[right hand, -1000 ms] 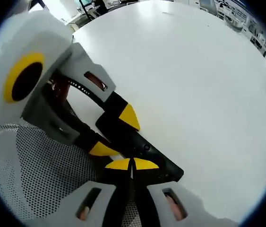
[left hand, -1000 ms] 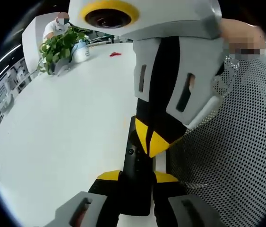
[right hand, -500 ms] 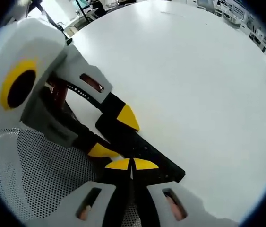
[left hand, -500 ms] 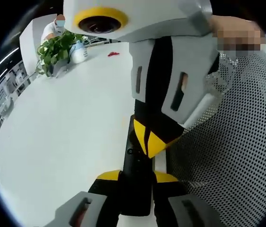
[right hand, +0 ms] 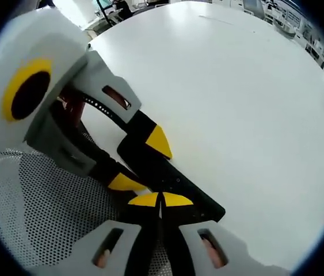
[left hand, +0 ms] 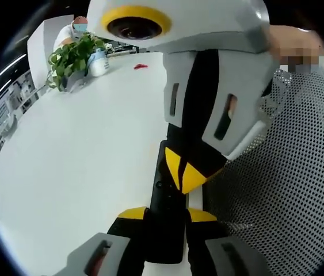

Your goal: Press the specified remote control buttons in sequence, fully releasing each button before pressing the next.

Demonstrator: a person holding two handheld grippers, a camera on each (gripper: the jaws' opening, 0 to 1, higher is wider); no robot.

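Note:
A black remote control [left hand: 163, 192] lies lengthwise between my left gripper's [left hand: 167, 214] yellow-tipped jaws, which are shut on its sides, low over the white table [left hand: 75, 149]. My right gripper [left hand: 183, 171] comes down from above with its jaws shut together, the yellow tips resting on the remote's upper face. In the right gripper view the right gripper [right hand: 160, 199] has its tips pressed together on the remote [right hand: 189, 194]. The left gripper [right hand: 141, 162] reaches in from the left there, clamping the remote's near end. The buttons under the tips are hidden.
A white perforated mesh surface [left hand: 288, 172] lies beside the remote and appears again [right hand: 41, 213] under the left gripper. At the table's far end stand a potted plant [left hand: 69, 60], a white bottle [left hand: 98, 62] and a small red thing [left hand: 140, 66], with a person [left hand: 72, 31] behind.
Both views wobble slightly. The right gripper's shut tips stay on the remote, and the left gripper keeps its hold.

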